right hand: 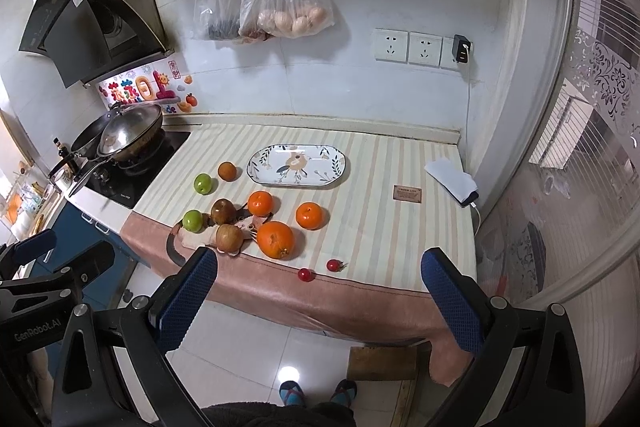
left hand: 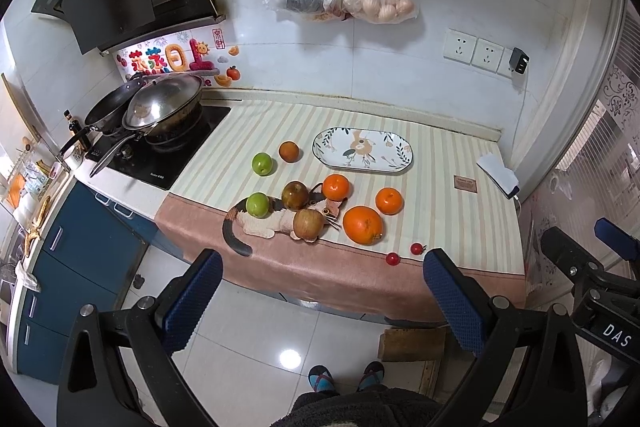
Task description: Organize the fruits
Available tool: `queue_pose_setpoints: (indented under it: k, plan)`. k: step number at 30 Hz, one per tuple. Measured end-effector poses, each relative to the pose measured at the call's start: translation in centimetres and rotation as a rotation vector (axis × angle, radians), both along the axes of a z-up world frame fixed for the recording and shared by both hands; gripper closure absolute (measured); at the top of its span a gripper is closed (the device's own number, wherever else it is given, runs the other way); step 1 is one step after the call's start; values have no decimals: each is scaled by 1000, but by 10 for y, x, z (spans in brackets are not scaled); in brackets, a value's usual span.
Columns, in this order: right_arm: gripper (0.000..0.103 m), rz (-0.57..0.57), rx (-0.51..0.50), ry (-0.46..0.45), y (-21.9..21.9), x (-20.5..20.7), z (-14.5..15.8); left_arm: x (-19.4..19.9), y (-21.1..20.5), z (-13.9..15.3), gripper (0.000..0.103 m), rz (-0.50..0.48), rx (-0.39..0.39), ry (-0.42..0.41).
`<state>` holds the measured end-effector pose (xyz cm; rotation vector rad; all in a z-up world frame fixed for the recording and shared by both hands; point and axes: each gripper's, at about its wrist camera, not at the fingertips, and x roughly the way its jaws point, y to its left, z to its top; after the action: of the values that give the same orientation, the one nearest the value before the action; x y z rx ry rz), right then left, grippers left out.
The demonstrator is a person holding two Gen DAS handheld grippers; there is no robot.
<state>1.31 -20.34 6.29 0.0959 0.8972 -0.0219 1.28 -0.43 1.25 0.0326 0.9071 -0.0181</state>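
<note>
Orange and green fruit lies loose on the striped cloth [left hand: 460, 163] in our left wrist view, ahead of our left gripper [left hand: 322, 291], which hangs wide open and empty off the counter's front edge. From our right wrist view, the right gripper [right hand: 319, 291] (equally wide, equally empty) faces the big orange [right hand: 275, 239] and seems nearer the oval plate [right hand: 297, 165], whose long axis runs left to right behind the fruit.
</note>
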Motion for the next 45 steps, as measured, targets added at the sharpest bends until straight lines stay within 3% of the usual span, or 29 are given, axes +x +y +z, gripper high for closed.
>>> queue_pose_setpoints:
  k: [9,10,45]
  plan:
    - [0,0,-2,0,2,-1,-2,9,-2,15,0,-3,2,1]
    - [0,0,-2,0,2,-1,-2,6,-1,2,0,-2,0,0]
    - [0,-2,7,2,5,4,0,21,-9,12,0,3,2,-12]
